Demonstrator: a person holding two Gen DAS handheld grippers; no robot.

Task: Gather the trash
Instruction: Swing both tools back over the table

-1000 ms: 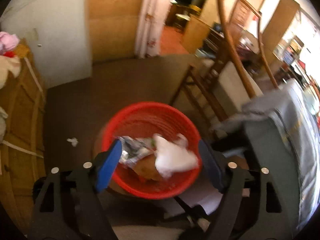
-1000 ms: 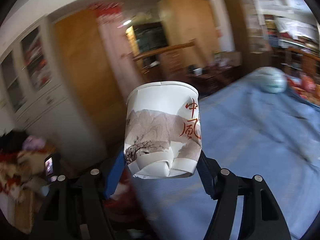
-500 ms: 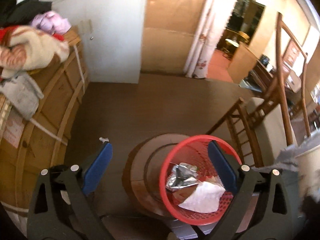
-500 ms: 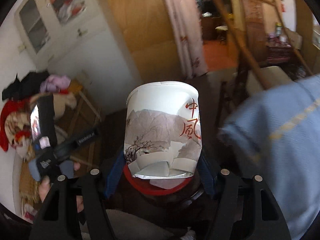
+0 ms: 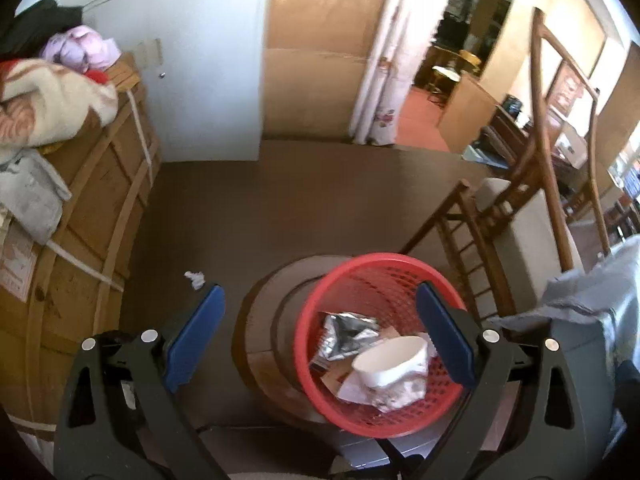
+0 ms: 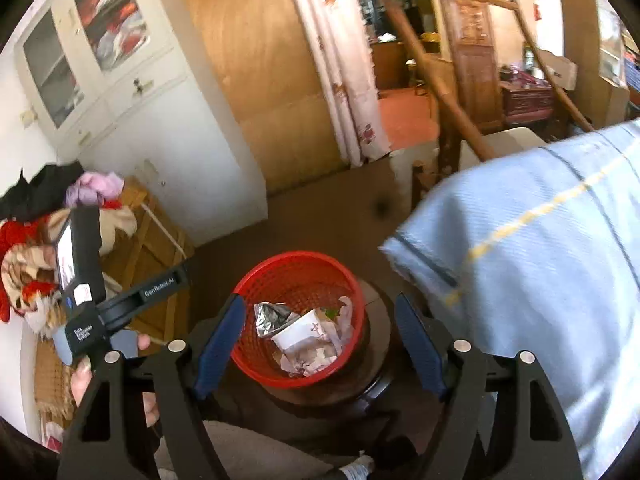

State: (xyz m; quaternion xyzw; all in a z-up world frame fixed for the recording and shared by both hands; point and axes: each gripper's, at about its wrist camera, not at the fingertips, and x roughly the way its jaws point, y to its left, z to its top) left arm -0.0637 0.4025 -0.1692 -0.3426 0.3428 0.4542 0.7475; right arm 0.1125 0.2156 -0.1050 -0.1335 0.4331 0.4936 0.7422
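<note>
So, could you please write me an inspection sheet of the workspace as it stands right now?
Surface: brown floor; the red mesh basket stands on a round dark wooden stool.
Job's things: paper cup lies on its side in the basket with a foil wrapper and crumpled paper; one white scrap lies on the floor.
Clutter: blankets and clothes piled on a wooden crate.
Grippers: left tool open, empty; right tool opening, nothing between its pads.
Cables: nothing seen.
Surroundings: white cabinet, curtain, wooden chair, blue cloth.
</note>
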